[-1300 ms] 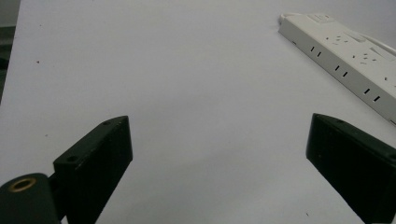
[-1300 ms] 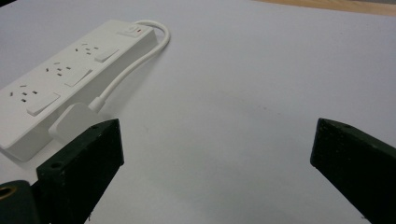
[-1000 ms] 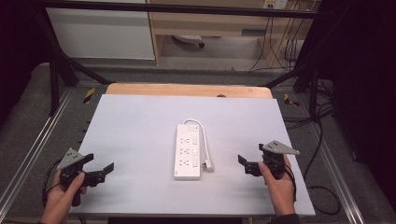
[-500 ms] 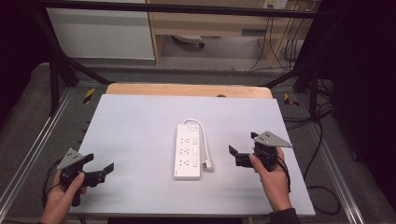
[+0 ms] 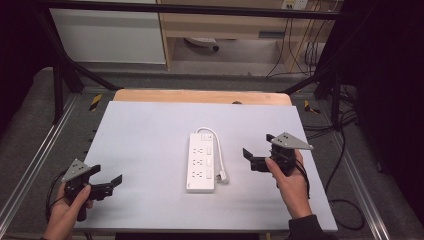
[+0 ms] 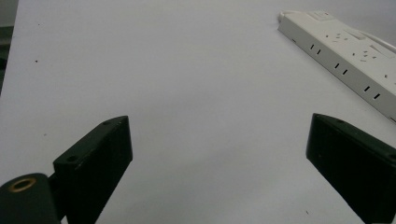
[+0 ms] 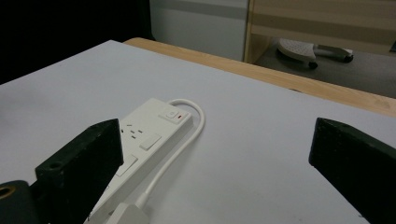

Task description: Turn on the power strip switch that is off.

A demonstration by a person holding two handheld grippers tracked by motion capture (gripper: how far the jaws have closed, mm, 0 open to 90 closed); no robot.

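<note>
Power strip [image 5: 202, 162] mid-table [image 5: 150, 130], its plug [image 5: 223, 176] just right, left gripper [image 5: 102, 186] near-left corner, right gripper [image 5: 257, 156] right of strip.

Right claw [image 5: 256, 154] neared power strip [image 5: 202, 161]

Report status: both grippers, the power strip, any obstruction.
Left gripper open, empty, near table's front left corner. Right gripper open, empty, right of power strip. Strip flat mid-table, cord looped alongside. Nothing between.
</note>
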